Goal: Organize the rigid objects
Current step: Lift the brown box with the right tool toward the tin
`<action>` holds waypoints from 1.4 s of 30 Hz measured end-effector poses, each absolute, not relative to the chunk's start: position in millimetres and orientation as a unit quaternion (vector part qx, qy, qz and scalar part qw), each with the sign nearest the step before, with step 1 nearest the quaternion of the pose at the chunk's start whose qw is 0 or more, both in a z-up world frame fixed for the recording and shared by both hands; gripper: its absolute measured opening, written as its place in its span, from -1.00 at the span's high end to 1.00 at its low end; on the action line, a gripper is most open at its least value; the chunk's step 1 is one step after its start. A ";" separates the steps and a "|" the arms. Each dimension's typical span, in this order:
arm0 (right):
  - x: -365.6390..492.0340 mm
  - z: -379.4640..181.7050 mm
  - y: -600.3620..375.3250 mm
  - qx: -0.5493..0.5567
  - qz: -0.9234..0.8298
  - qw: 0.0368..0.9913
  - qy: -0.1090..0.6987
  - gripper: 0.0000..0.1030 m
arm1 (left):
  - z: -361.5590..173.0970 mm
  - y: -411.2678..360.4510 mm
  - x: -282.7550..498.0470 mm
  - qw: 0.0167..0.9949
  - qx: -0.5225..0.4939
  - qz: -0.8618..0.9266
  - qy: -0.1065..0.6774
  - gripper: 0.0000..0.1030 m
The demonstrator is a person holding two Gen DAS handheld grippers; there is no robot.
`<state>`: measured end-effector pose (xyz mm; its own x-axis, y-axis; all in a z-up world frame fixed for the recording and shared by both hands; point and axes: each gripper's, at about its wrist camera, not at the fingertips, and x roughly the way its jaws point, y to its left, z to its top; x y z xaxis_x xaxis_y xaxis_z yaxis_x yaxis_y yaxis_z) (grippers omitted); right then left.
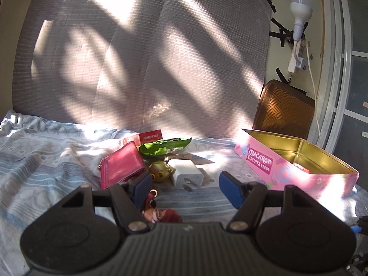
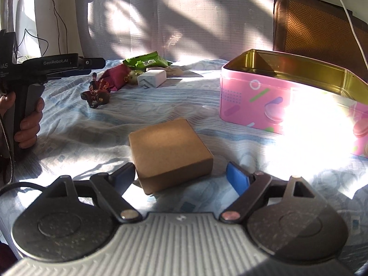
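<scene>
My left gripper (image 1: 186, 187) is open above the bed, with a red-haired figurine (image 1: 161, 214) lying just below its left finger. Ahead lie a white charger (image 1: 187, 171), a gold round toy (image 1: 159, 171) and a pink wallet (image 1: 122, 164). The open pink Macaron tin (image 1: 296, 158) stands to the right. My right gripper (image 2: 181, 177) is open, its fingers on either side of the near end of a brown cardboard box (image 2: 170, 154), not touching it. The tin (image 2: 276, 96), figurine (image 2: 96, 92) and left gripper (image 2: 69, 65) show there too.
A green snack packet (image 1: 164, 148) and a red carton (image 1: 150, 136) lie behind the wallet. A grey mattress (image 1: 142, 57) leans upright at the back. A brown woven panel (image 1: 285, 110) stands behind the tin. The bed sheet (image 2: 80, 138) is wrinkled.
</scene>
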<state>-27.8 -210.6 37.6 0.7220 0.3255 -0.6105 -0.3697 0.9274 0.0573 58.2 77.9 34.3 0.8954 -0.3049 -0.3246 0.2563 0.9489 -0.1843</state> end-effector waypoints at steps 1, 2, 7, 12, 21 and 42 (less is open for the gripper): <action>-27.7 37.6 -211.5 -0.033 0.188 0.927 0.322 -0.71 | 33.9 77.0 58.3 0.971 -0.066 -0.146 0.179 -0.28; -27.7 37.7 -212.1 -0.031 0.189 0.927 0.322 -0.71 | 33.4 76.1 58.2 0.970 -0.064 -0.147 0.180 -0.28; -27.5 38.0 -213.7 -0.025 0.190 0.927 0.321 -0.71 | 30.9 72.6 58.4 0.969 -0.055 -0.153 0.187 -0.28; -28.1 38.7 -216.4 -0.018 0.192 0.928 0.320 -0.71 | 28.6 68.0 60.0 0.965 -0.049 -0.163 0.197 -0.28; -31.8 41.6 -234.1 0.031 0.132 0.947 0.292 -0.71 | 25.4 65.2 62.7 0.964 -0.042 -0.163 0.207 -0.33; -35.3 44.8 -249.0 0.086 0.164 0.944 0.273 -0.71 | 23.3 64.8 66.0 0.962 -0.043 -0.158 0.218 -0.33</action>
<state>-35.3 -249.0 44.8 0.7976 0.3561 -0.4868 -0.2621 0.9315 0.2521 66.0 64.8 23.3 0.8544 -0.3233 -0.4067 0.2861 0.9462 -0.1512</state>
